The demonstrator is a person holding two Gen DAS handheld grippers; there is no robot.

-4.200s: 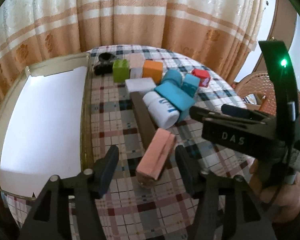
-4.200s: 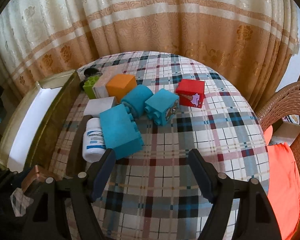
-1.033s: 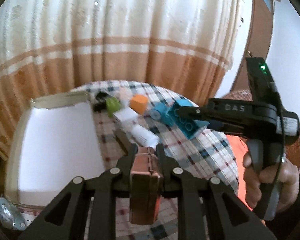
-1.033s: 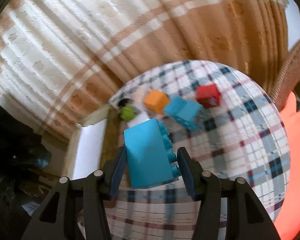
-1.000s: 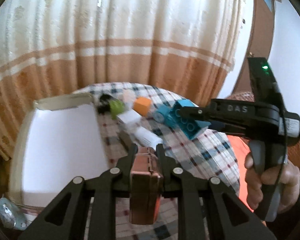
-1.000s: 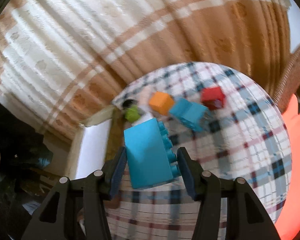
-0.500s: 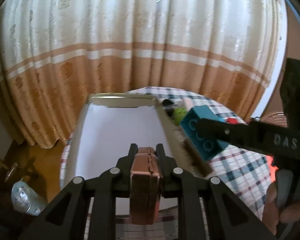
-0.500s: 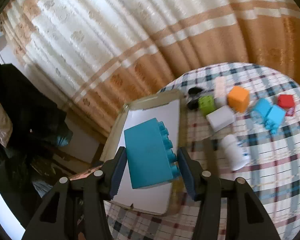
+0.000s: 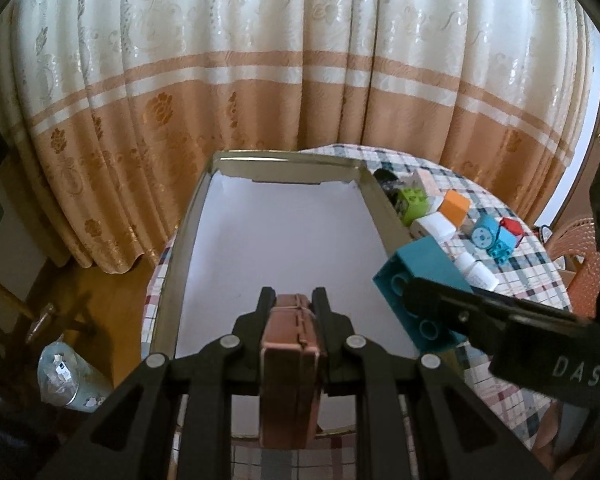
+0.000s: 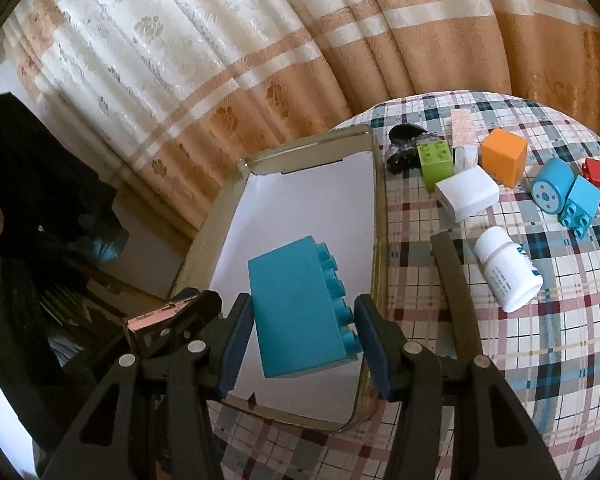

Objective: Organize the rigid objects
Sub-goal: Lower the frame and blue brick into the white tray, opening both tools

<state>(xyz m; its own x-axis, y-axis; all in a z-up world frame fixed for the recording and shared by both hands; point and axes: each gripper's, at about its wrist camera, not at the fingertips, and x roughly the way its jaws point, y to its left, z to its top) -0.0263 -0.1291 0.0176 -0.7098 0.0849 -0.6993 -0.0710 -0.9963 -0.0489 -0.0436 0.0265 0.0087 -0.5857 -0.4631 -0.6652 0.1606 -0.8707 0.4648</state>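
Pinching teal brick (image 10: 300,312) between claw (image 10: 300,322) jaws.

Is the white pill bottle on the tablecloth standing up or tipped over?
Tipped over. The white pill bottle lies on its side on the checked tablecloth, cap end toward the tray.

a: where does the left wrist view sit?

b: just behind the left gripper (image 9: 293,300), looking forward and steeply down along its fingers into the white-lined tray (image 9: 184,236), close above its near end. the curtain (image 9: 260,80) fills the top.

a: and the right wrist view?

b: behind the right gripper (image 10: 304,318), also tilted down, over the tray's (image 10: 378,216) near right corner, facing across it and the checked table (image 10: 540,340).

a: what do they share?

b: the tray, the curtain, the cluster of blocks beyond the tray's right wall, and each other: the right gripper (image 9: 424,304) crosses the left view's lower right, the left gripper (image 10: 168,318) shows at the right view's lower left.
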